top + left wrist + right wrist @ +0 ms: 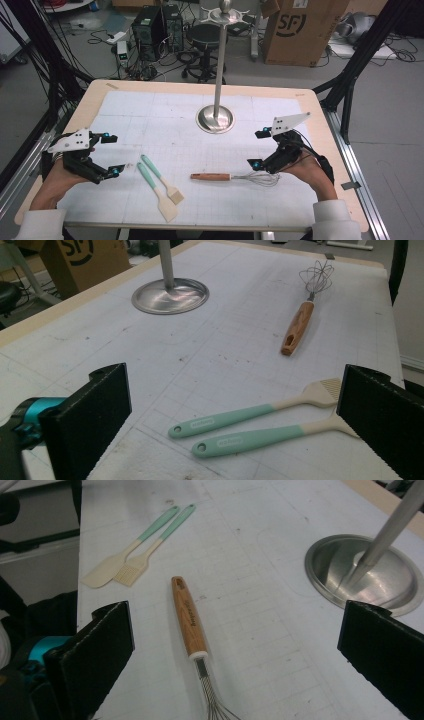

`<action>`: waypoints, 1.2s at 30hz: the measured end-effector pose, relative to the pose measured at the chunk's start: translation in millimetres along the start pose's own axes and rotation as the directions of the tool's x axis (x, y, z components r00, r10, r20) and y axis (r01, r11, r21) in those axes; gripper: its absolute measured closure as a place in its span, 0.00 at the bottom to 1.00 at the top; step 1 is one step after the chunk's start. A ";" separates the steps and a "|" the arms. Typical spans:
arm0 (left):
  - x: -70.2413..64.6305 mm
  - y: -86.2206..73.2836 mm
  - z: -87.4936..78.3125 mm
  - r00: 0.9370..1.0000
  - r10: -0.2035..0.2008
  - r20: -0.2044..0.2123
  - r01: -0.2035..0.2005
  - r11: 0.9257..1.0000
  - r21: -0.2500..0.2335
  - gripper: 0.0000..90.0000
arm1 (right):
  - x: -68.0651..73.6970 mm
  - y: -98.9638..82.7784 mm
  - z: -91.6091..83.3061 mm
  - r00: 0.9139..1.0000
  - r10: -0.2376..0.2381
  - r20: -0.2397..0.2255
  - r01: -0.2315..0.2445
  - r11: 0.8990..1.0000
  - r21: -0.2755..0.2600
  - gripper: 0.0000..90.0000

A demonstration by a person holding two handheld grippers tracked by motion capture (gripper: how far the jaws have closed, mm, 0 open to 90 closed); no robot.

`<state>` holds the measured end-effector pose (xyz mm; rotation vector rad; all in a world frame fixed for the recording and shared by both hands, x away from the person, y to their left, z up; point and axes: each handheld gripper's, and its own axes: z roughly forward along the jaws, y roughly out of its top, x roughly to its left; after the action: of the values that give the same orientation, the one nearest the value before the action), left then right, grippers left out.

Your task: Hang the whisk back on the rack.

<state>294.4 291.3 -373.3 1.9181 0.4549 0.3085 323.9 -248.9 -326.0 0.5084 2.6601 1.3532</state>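
We note R gripper (pixel 259 148) spread wide, nothing pinched, jaws straddling whisk (pixel 235 177) head, likely lining up for pickup. L gripper (pixel 110 154) likewise spread, empty, near spatula (pixel 156 192) and brush (pixel 162 179). Utensils flat on mat; stand (pixel 215 119) behind, prob. for hanging.

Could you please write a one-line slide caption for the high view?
Open left gripper and right gripper flank a spatula, brush and whisk before a steel stand.
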 end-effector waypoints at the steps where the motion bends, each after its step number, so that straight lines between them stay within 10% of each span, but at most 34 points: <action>1: 0.2 0.0 0.2 1.000 -0.002 0.000 0.002 1.000 -0.003 0.02 | -0.6 2.3 1.9 1.000 -0.010 -0.006 0.010 1.000 0.008 0.00; 14: 1.2 -1.3 1.8 1.000 -0.008 0.015 0.008 1.000 0.003 0.02 | -3.0 23.1 33.3 0.994 -0.057 -0.091 0.071 0.986 0.151 0.00; 36: 0.4 -1.0 2.8 1.000 -0.002 0.015 0.002 1.000 0.009 0.02 | 5.6 24.5 101.6 0.980 -0.072 -0.188 0.133 0.934 0.332 0.00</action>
<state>295.7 289.5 -375.3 1.9278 0.4490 0.2915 350.0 -156.0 -366.5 0.2861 3.0367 0.9459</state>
